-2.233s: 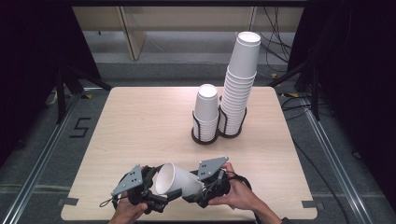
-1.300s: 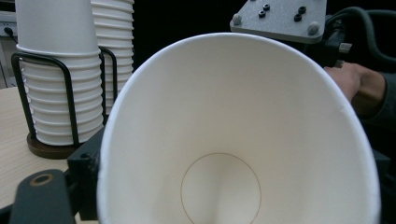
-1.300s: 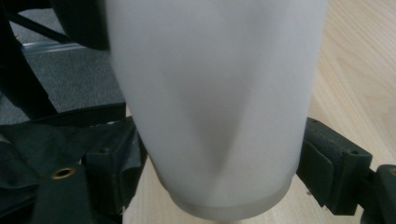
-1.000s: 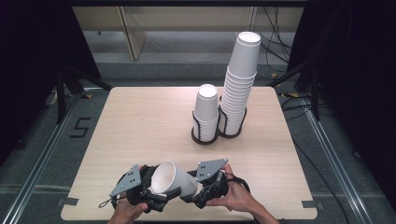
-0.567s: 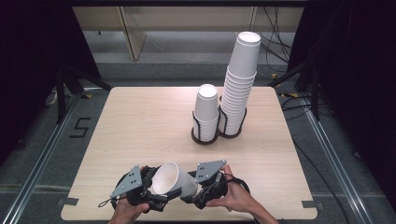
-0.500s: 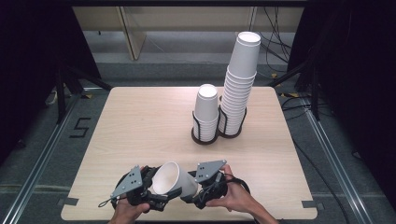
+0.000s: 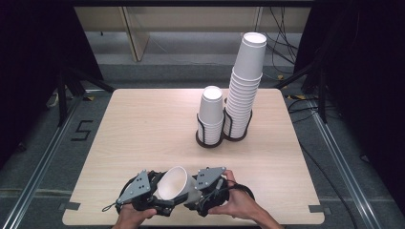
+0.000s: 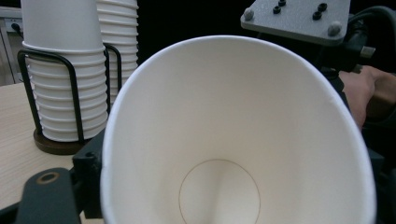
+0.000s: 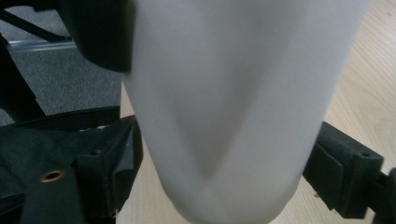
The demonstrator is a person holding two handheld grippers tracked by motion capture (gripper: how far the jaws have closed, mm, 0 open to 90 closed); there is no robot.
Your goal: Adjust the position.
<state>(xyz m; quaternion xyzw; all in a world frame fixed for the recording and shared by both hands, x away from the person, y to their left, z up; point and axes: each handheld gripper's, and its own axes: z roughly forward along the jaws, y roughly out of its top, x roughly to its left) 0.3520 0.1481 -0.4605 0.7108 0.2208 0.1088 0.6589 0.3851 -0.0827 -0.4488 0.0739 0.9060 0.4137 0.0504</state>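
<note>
A white paper cup [image 7: 174, 183] lies on its side between the two hand-held grippers, just above the table's front edge. In the left gripper view its open mouth [image 8: 233, 140] faces the camera. My left gripper [image 7: 160, 199] has just been closing on the cup near the rim; one pad [image 8: 88, 182] presses on its outer wall. My right gripper [image 7: 198, 193] holds the cup's lower body [image 9: 229, 107], its pads [image 9: 109, 168] on either side, and the wall there is dented.
Two stacks of white cups stand in black wire holders at the middle right of the wooden table [image 7: 143, 124]: a short stack [image 7: 211, 112] and a tall stack [image 7: 244, 90]. Dark floor and metal rails surround the table.
The cup and both grippers have edged slightly to the left. The left gripper sits tighter against the cup's rim.
</note>
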